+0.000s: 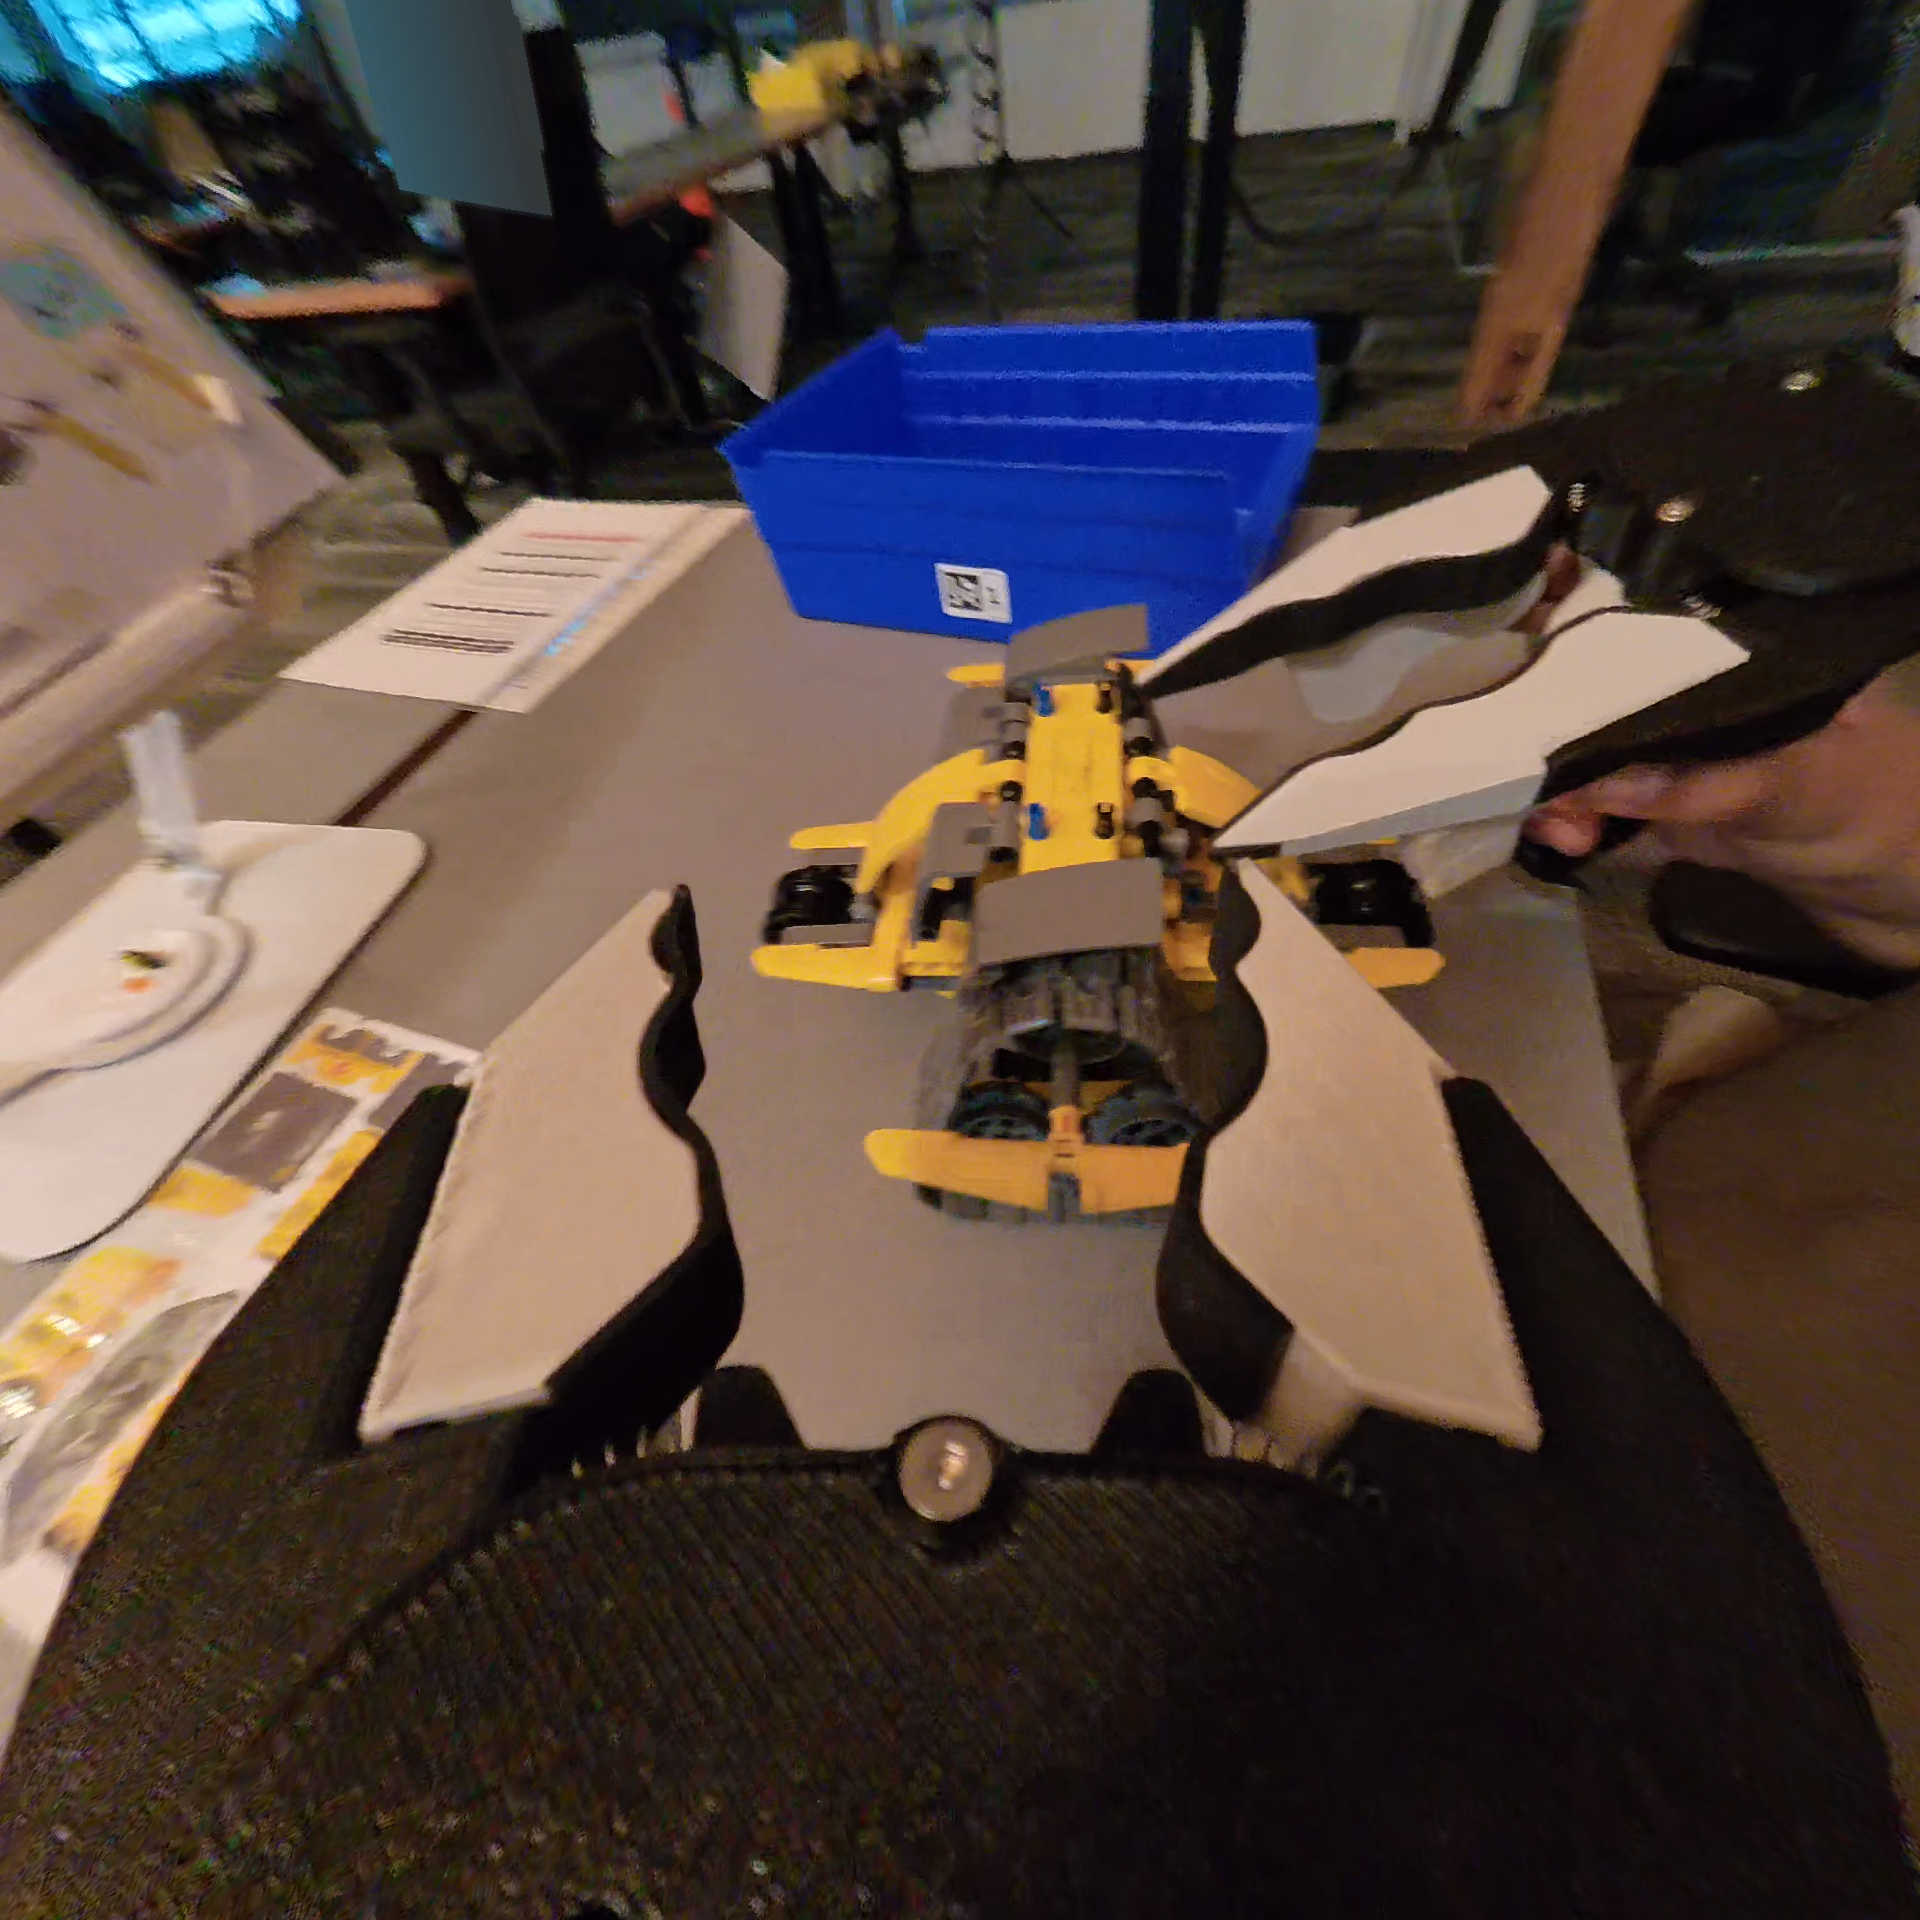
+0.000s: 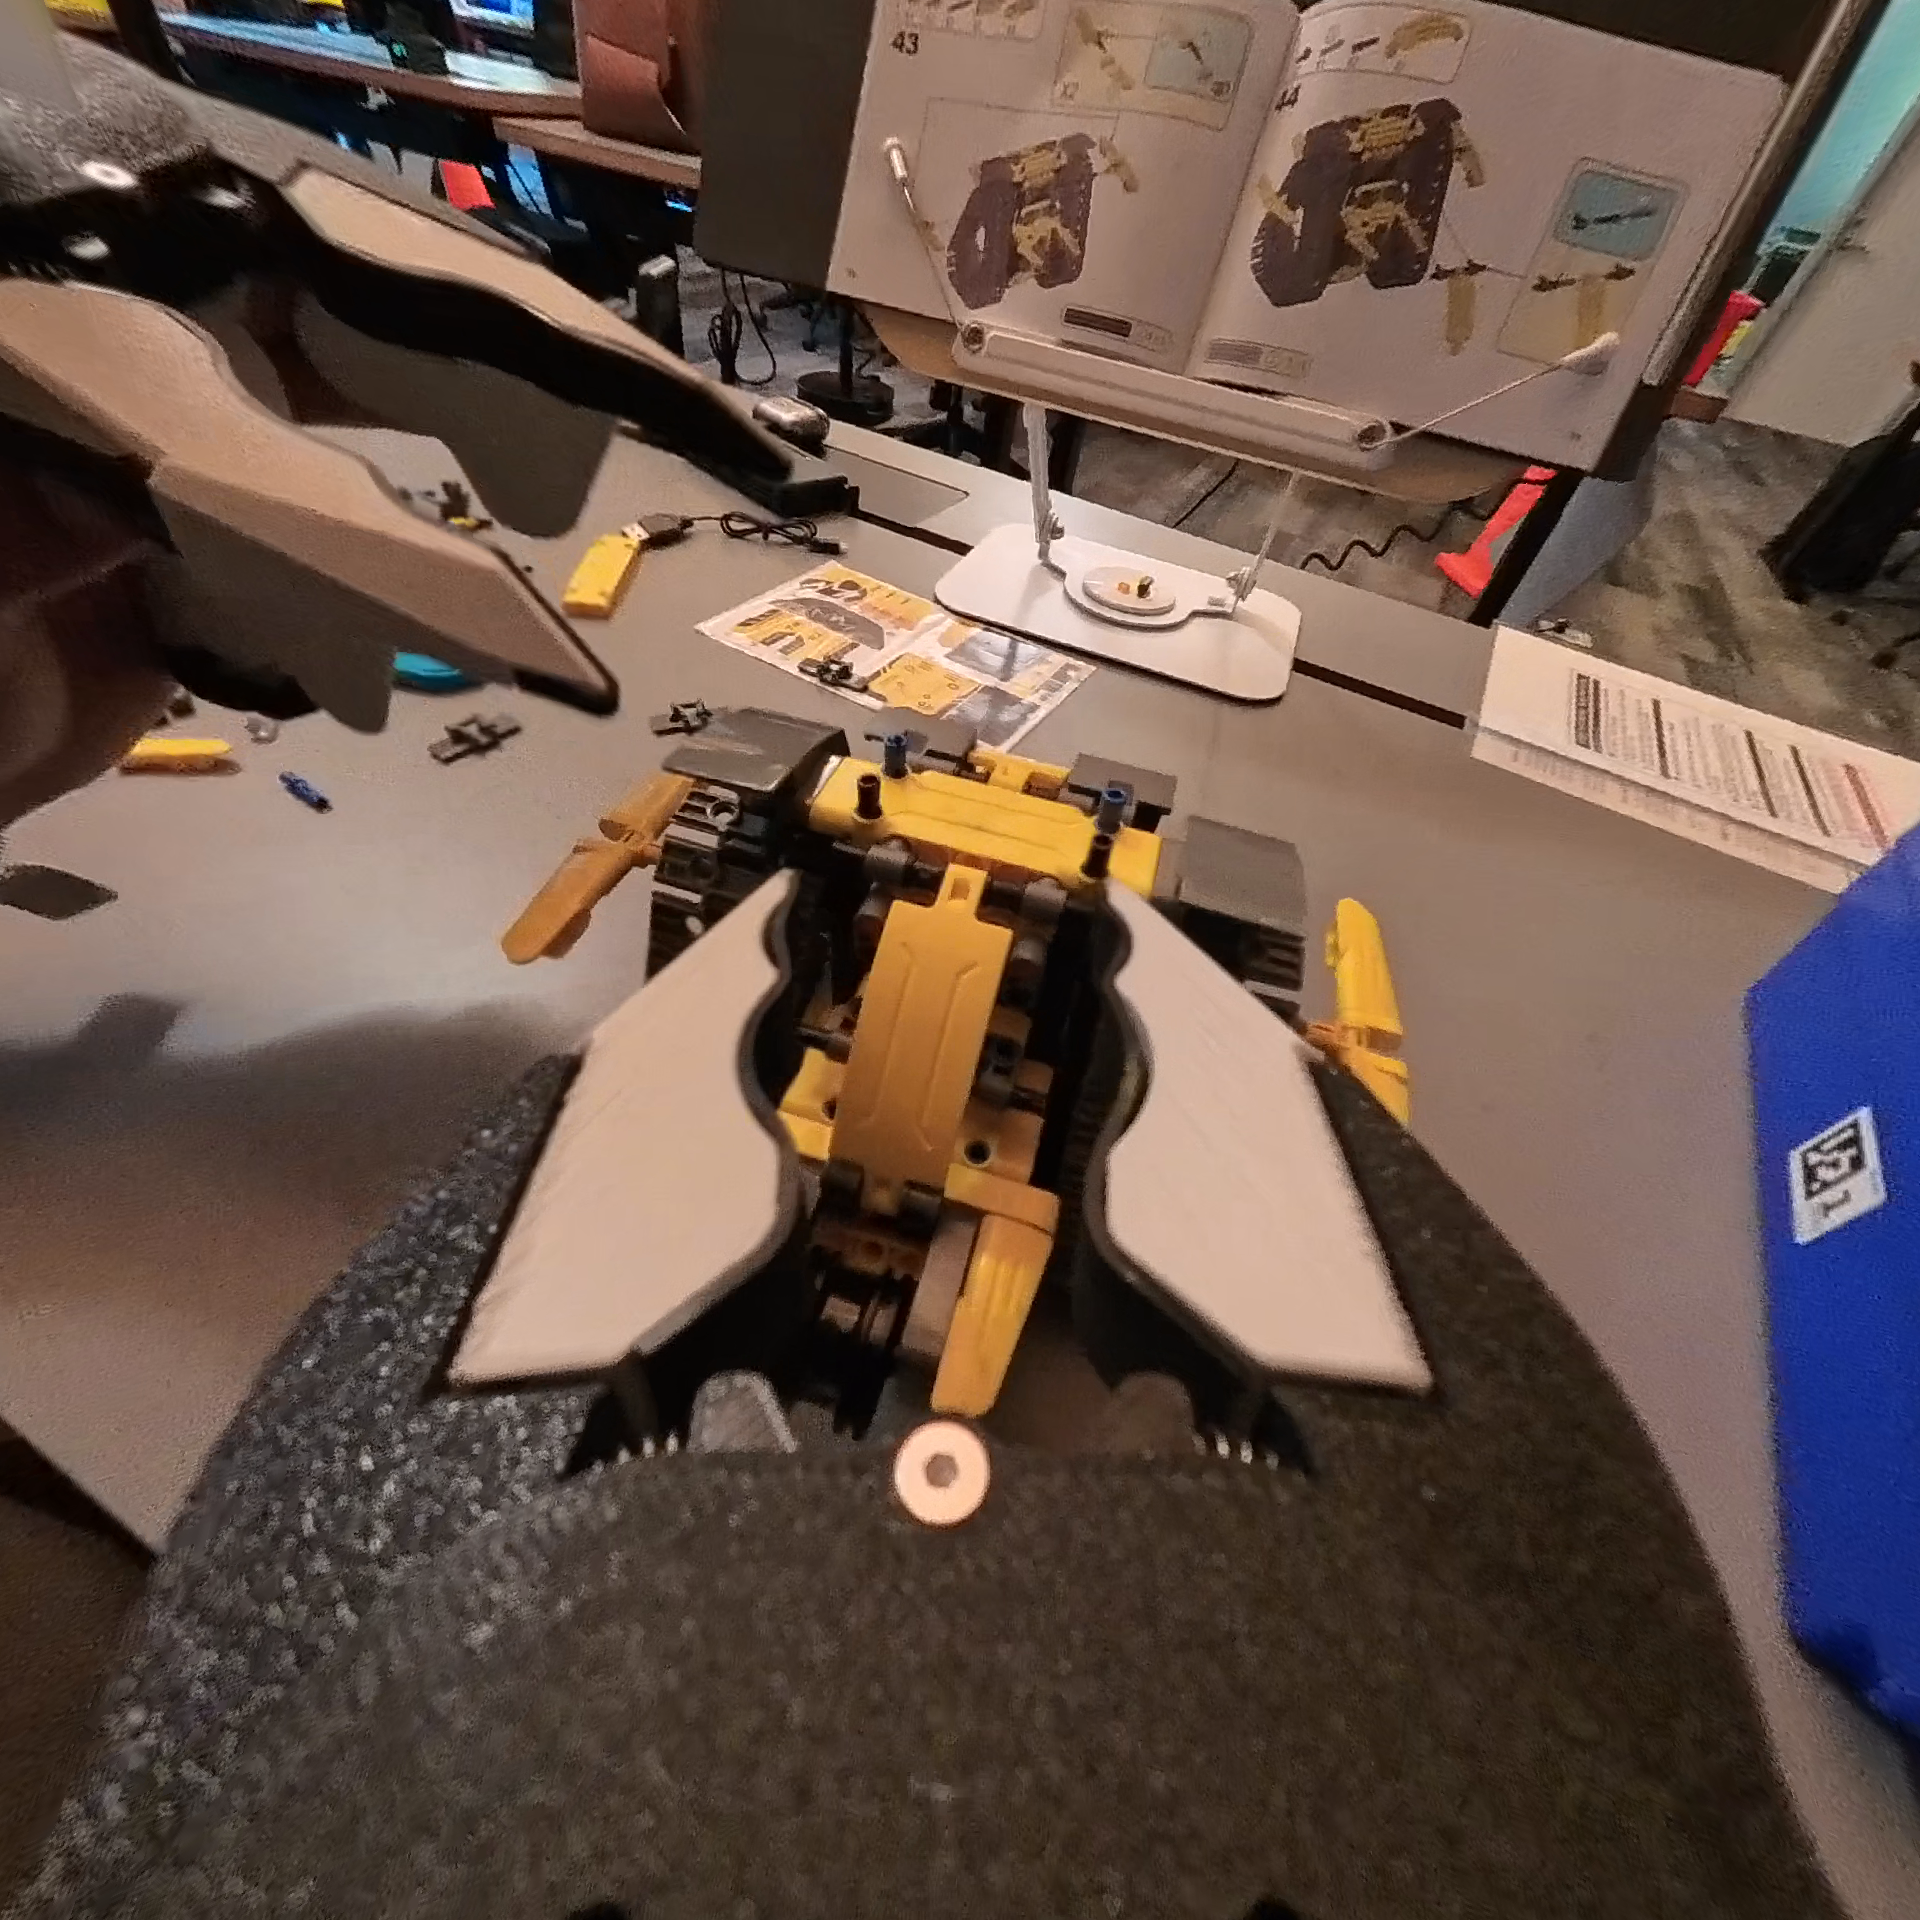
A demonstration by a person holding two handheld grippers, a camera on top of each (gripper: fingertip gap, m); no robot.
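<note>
A yellow and grey brick-built tracked vehicle (image 1: 1060,883) stands on the grey table (image 1: 623,831). My left gripper (image 1: 956,894) is open, and its right fingertip (image 1: 1242,894) is close to the vehicle's side. My right gripper (image 2: 951,888) is open, with its jaws on either side of the vehicle's yellow body (image 2: 925,1039); I cannot tell whether they touch it. The right gripper also shows in the left wrist view (image 1: 1184,758), reaching in from the right. The left gripper shows in the right wrist view (image 2: 691,577), open above the table at the upper left.
A blue bin (image 1: 1029,468) stands behind the vehicle and shows at the right in the right wrist view (image 2: 1839,1247). An open instruction booklet (image 2: 1299,177) rests on a white stand (image 2: 1122,613). A sticker sheet (image 2: 894,649), a printed paper (image 2: 1683,769) and loose yellow (image 2: 597,577) and black pieces (image 2: 473,736) lie on the table.
</note>
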